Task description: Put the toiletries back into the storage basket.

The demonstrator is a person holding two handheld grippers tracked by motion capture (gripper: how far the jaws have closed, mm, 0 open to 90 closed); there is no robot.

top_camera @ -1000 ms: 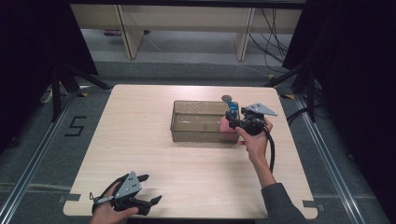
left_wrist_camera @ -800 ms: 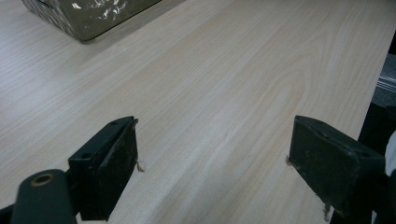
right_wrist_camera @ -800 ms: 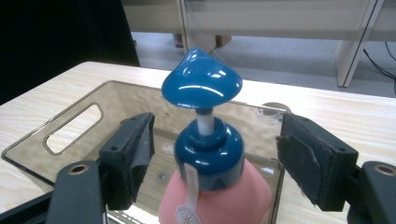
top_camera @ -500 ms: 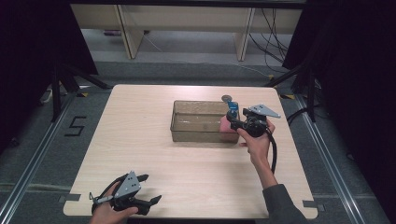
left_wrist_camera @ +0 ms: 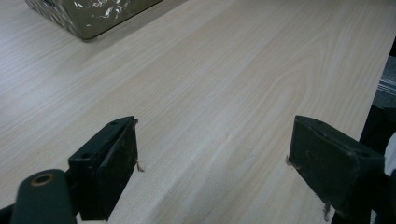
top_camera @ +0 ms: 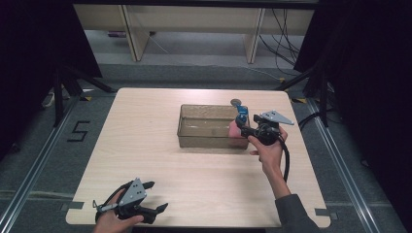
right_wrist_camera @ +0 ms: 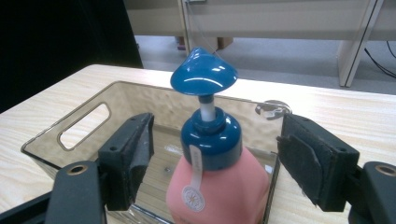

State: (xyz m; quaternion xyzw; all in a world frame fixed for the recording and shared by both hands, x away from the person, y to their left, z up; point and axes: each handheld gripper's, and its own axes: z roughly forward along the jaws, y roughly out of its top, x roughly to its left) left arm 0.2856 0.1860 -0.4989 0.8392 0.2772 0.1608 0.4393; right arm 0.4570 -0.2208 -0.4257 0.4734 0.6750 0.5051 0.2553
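Pink bottle (right_wrist_camera: 219,186) with blue pump (right_wrist_camera: 204,74) upright in bin's (top_camera: 204,138) right end, between wide right tongs (right_wrist_camera: 215,163), untouched. Left tongs (left_wrist_camera: 215,172) wide over bare table (top_camera: 145,145).

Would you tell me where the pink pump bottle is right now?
The pink pump bottle stands upright inside the clear bin, at its right end in the high view, between the open jaws of the right gripper.

We see a pale wood-grain desk (top_camera: 145,145) standing on grey carpet floor (top_camera: 39,160), with a "5" mark (top_camera: 77,131) beside it. Beyond it stand beige shelving (top_camera: 194,22), trailing cables (top_camera: 286,34) and dark curtains (top_camera: 34,48).
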